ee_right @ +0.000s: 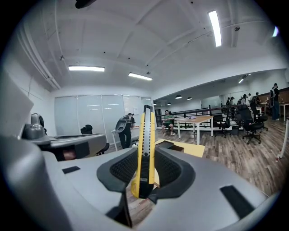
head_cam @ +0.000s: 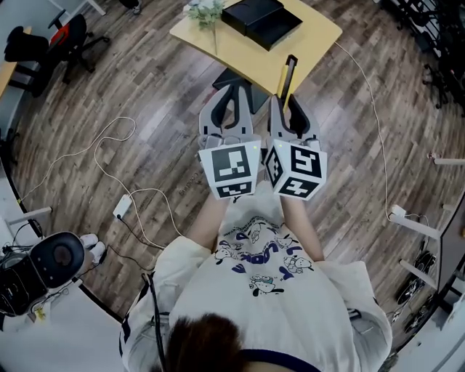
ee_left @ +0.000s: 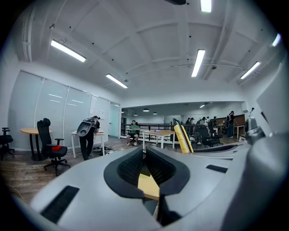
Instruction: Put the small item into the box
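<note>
Held before my chest, my right gripper [head_cam: 289,110] clenches a yellow utility knife [head_cam: 288,76], which sticks out past the jaws toward the near edge of the yellow table [head_cam: 312,36]. The black box [head_cam: 261,22] rests farther back on it. My left gripper [head_cam: 231,98], alongside, is closed on nothing

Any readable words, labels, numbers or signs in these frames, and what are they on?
No text can be quoted.
On the shirt print: lettering among cartoon figures, too blurred to read.
On the marker cubes: square code patterns only, no words.
On the knife: no readable marking.
On the box: none visible.
</note>
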### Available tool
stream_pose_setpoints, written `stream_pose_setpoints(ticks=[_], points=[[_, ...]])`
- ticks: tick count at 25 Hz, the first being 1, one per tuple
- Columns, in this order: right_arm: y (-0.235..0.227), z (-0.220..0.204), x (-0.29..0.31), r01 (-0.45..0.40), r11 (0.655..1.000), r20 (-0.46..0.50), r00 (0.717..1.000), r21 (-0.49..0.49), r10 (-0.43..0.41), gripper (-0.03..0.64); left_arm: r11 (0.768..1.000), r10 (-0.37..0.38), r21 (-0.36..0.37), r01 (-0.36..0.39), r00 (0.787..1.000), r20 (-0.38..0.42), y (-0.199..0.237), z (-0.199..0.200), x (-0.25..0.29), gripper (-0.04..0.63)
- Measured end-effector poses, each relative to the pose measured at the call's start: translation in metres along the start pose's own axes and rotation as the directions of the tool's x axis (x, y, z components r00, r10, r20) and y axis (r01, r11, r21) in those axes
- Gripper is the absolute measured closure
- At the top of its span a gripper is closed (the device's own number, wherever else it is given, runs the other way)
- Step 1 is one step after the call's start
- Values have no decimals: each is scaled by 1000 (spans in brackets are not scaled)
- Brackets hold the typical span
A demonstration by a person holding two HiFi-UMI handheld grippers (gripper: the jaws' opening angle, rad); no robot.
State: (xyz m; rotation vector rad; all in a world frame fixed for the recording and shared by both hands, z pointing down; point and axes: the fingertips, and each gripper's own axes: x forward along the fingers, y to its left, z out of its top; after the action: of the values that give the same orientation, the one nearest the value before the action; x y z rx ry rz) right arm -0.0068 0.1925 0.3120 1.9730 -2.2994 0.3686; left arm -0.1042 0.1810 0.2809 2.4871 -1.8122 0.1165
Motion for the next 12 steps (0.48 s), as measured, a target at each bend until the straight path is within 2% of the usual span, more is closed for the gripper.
stream_pose_setpoints(ticks=[12], points=[[-14,0,42,1,1000,-35,999,-2,-1,495,1000,2,-24,-3,999,-44,9,-14,44,561]])
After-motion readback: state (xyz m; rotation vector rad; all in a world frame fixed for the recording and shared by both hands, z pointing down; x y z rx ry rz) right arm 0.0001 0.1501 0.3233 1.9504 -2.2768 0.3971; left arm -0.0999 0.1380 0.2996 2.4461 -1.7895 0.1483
